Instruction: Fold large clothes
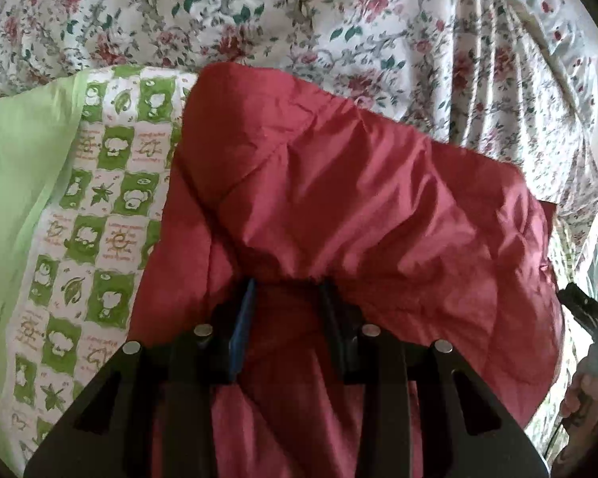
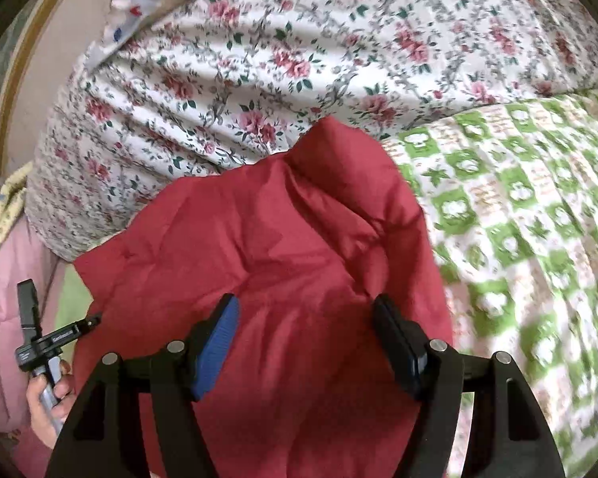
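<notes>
A red quilted garment point(image 1: 339, 199) lies puffed on a green-and-white patterned cover point(image 1: 95, 215). My left gripper point(image 1: 289, 285) is shut on a bunched fold of the red garment, which gathers tightly between its pads. In the right wrist view the same red garment point(image 2: 283, 247) spreads under my right gripper point(image 2: 305, 306), whose jaws stand wide apart above the cloth with nothing pinched. The blue pad point(image 2: 215, 350) and the black pad point(image 2: 398, 342) are both bare.
A rose-printed sheet point(image 1: 339, 20) covers the bed behind the garment and shows in the right wrist view point(image 2: 279, 59) too. A plain green pillow point(image 1: 16, 167) lies at the left. The other hand-held gripper's handle point(image 2: 40, 342) appears at lower left, over pink fabric point(image 2: 4, 318).
</notes>
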Motion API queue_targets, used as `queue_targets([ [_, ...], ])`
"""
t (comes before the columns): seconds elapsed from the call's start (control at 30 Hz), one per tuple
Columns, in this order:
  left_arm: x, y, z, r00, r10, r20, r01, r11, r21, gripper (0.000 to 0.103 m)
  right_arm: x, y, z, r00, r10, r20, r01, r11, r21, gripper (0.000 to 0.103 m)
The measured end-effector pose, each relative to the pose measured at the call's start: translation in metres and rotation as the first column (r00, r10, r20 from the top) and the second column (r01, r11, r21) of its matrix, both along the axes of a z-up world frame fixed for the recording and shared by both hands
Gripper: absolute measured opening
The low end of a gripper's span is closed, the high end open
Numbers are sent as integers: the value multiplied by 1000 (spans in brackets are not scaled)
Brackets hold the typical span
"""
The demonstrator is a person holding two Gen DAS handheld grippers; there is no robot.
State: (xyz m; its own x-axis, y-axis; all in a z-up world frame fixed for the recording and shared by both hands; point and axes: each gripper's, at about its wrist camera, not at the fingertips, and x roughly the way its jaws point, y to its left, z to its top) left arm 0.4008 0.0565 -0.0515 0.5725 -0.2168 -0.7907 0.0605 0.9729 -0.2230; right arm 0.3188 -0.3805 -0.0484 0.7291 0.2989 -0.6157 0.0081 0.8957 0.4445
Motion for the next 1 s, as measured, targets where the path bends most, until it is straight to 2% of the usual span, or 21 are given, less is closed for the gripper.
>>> queue_targets([
  [0.13,-21,9,15,1000,-16,27,18,999,-48,40,-16,-13,0,1000,-23,0,23,1000,-2,75],
  [0.27,-39,18,27,999,-18,35,20,998,-65,41,-26,-28,-6,999,-47,-21,47,999,12,77],
  [0.37,-51,24,32,999,-18,50,21,997,-71,47,-31,-35,-12,998,-55,-37,56,998,31,77],
  [0.5,-62,37,33,999,16,52,-11,996,-91,74,-33,-39,-20,998,-34,-62,38,997,67,77],
  [0.53,-64,43,32,998,25,52,-19,995,-98,77,-33,-39,-21,997,-30,-67,35,997,72,77],
  [0.63,-64,56,25,998,55,36,-51,994,-99,79,-32,-42,-26,997,-20,-77,27,995,93,78],
  [0.7,-60,69,16,998,67,-1,-66,988,-137,79,-31,-45,-29,996,-17,-86,27,992,124,82],
  [0.8,-52,88,-1,998,47,-47,-58,960,-275,79,-26,-50,-38,994,-2,-109,24,980,197,83],
  [0.83,-48,95,-10,997,29,-66,-50,938,-343,79,-24,-51,-40,993,5,-117,20,977,212,83],
  [0.93,-40,103,-31,994,0,-106,-47,895,-444,80,-17,-52,-49,990,35,-134,2,964,266,84],
  [1.0,-35,104,-43,992,-16,-125,-47,874,-484,84,-11,-52,-57,985,53,-163,-2,955,297,85],
])
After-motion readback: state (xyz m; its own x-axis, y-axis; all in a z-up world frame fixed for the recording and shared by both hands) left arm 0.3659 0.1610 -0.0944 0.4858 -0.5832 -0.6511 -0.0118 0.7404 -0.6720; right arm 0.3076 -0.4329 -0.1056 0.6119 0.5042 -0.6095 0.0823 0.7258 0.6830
